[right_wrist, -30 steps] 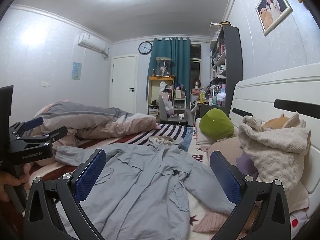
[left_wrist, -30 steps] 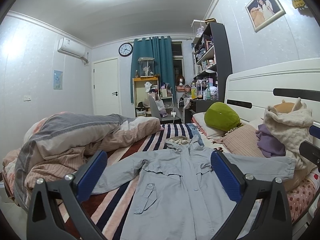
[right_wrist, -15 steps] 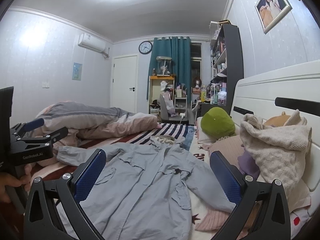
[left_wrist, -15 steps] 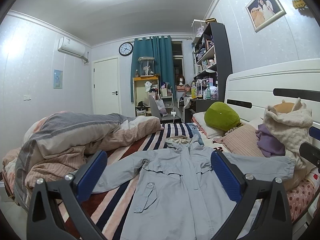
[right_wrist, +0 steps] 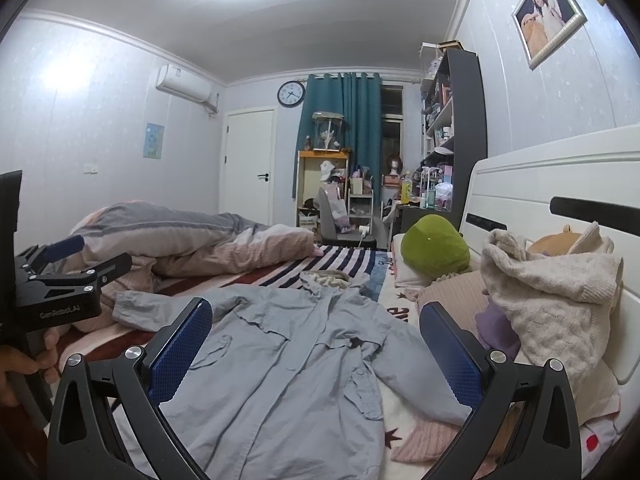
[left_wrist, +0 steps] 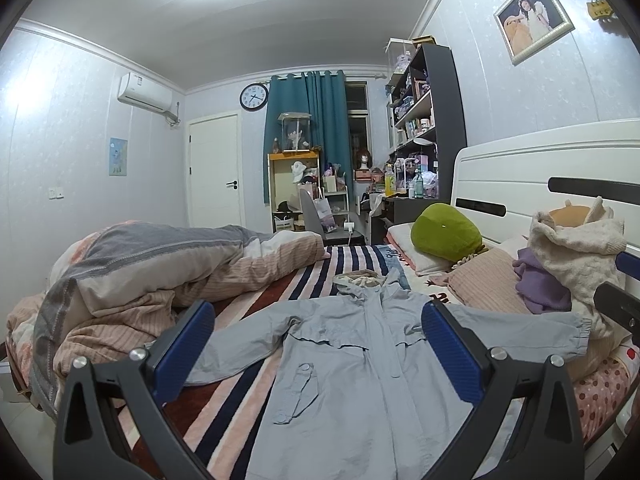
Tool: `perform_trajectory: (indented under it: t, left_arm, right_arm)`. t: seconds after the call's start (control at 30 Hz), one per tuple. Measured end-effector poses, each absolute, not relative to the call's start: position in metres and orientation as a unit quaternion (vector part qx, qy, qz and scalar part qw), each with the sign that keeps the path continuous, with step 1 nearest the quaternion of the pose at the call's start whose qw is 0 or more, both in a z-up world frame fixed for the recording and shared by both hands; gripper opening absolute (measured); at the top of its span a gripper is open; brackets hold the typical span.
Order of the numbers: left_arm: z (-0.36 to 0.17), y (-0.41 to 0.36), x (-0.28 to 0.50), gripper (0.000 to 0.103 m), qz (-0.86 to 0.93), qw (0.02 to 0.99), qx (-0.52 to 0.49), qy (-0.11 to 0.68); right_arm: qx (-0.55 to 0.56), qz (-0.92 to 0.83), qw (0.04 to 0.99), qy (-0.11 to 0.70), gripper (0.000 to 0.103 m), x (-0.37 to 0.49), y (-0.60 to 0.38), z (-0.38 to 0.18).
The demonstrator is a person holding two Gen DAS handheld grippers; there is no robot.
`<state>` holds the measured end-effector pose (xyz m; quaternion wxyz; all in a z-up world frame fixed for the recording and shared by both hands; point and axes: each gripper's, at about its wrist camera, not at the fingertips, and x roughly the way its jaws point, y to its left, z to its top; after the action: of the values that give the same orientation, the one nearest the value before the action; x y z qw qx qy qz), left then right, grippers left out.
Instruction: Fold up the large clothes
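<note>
Nothing much has moved since a second ago: both views are nearly unchanged, the right one tipped very slightly. Jacket (left_wrist: 352, 364) lies flat, face up, on the striped sheet (left_wrist: 240, 396), hood (left_wrist: 360, 280) toward the far end, both sleeves spread out to the sides. Left gripper (left_wrist: 318, 354) hovers above it, blue pads (left_wrist: 182, 350) spread wide with nothing between them; in that view the jacket's chest and front placket sit in the gap, the left pad over the sleeve on the left, the right pad over the shoulder on the right. No visible contact with the cloth. Right gripper (right_wrist: 316, 352) is likewise wide open and empty, its pads (right_wrist: 452, 354) framing the jacket (right_wrist: 280, 364) body; the nearer sleeve runs under the right-hand pad toward the bed edge. The right view also catches the left gripper (right_wrist: 76, 258) from the side at the frame's left, held by a hand (right_wrist: 24, 364), above the far sleeve and not touching it. A bunched duvet (left_wrist: 132, 276) lies just beside the jacket on the left. On the right, by the headboard (left_wrist: 540, 176), are a pink pillow (left_wrist: 484, 280), a green cushion (left_wrist: 446, 232) and a heap of cream knit (left_wrist: 576, 248) over purple cloth (left_wrist: 538, 280). Beyond the bed: door (left_wrist: 214, 172), teal curtain (left_wrist: 308, 120), shelves (left_wrist: 424, 116).
</note>
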<state>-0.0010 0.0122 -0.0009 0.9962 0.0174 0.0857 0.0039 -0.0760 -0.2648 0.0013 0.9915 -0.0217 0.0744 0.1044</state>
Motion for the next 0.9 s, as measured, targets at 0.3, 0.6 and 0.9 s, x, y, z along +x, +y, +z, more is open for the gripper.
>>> perform_trajectory:
  t: [0.3,0.6,0.9]
  left_arm:
    - [0.04,0.045,-0.018,0.102,0.004,0.999,0.012,0.043]
    - [0.054,0.088,0.012,0.102,0.039,0.997,0.015,0.066]
    - [-0.022,0.205,0.133,0.102,0.097,0.976,-0.028,0.191]
  right_arm:
    - [-0.023,0.146,0.988,0.043,0.103,-0.081,-0.243,0.042]
    - [-0.034,0.193,0.978,0.073,0.103,-0.032,-0.21,0.071]
    - [-0.078,0.163,0.97,0.162,0.103,0.07,-0.182,0.026]
